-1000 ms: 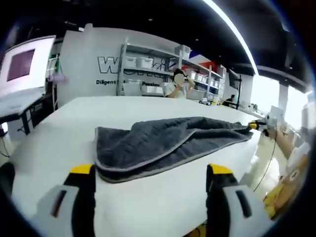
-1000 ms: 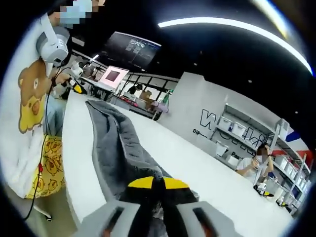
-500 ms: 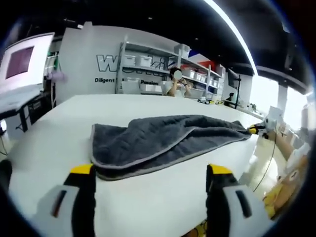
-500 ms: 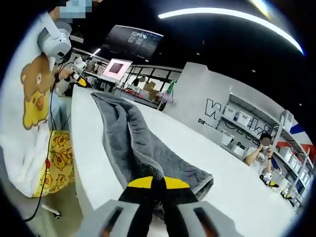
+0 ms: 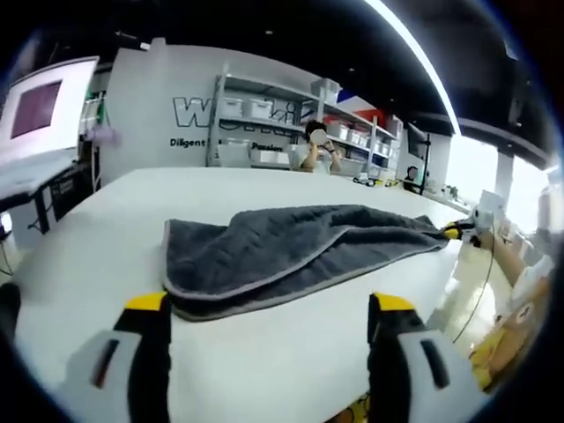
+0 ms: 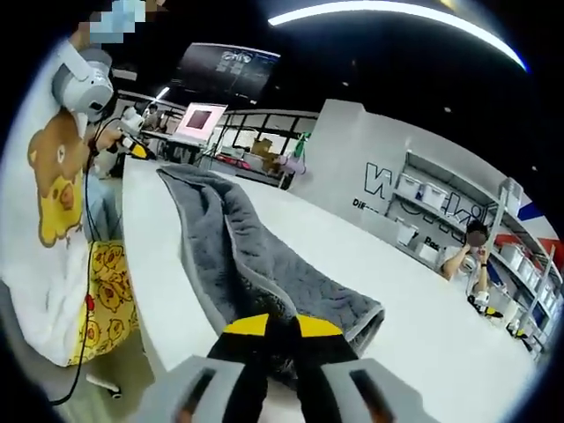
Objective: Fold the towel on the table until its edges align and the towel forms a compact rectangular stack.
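Fingers (image 6: 251,328) of right gripper (image 6: 280,328) pinched on towel (image 6: 256,264) end, left gripper (image 5: 269,304) spread wide, empty; carry corner squarely over, keeping edges matched.

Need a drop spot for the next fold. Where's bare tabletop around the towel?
Bare white table runs beyond the grey towel toward the shelving, and a strip lies between the towel's near hem and the open left gripper. It is crowded at the far corner, where the right gripper pinches the towel.
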A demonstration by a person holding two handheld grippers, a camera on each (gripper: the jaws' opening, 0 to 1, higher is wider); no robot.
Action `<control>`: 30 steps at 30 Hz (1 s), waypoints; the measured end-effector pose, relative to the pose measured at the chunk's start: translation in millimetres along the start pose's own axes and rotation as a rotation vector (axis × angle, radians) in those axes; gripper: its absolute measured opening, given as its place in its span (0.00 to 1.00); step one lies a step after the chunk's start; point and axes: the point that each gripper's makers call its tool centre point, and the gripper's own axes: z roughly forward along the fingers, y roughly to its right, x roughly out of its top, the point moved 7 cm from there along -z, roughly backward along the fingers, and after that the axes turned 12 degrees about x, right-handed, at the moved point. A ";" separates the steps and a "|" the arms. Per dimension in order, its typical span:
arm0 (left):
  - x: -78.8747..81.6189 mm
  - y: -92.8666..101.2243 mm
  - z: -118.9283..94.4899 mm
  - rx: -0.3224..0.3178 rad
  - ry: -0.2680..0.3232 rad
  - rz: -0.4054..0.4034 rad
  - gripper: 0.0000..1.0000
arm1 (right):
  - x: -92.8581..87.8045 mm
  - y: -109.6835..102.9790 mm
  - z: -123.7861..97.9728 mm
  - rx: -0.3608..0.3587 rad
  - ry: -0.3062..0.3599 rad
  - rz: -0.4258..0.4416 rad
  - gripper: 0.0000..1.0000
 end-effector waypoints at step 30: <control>-5.8 -25.0 5.3 0.029 0.002 -0.034 0.97 | 51.1 0.4 -4.6 -0.146 -0.303 0.450 0.61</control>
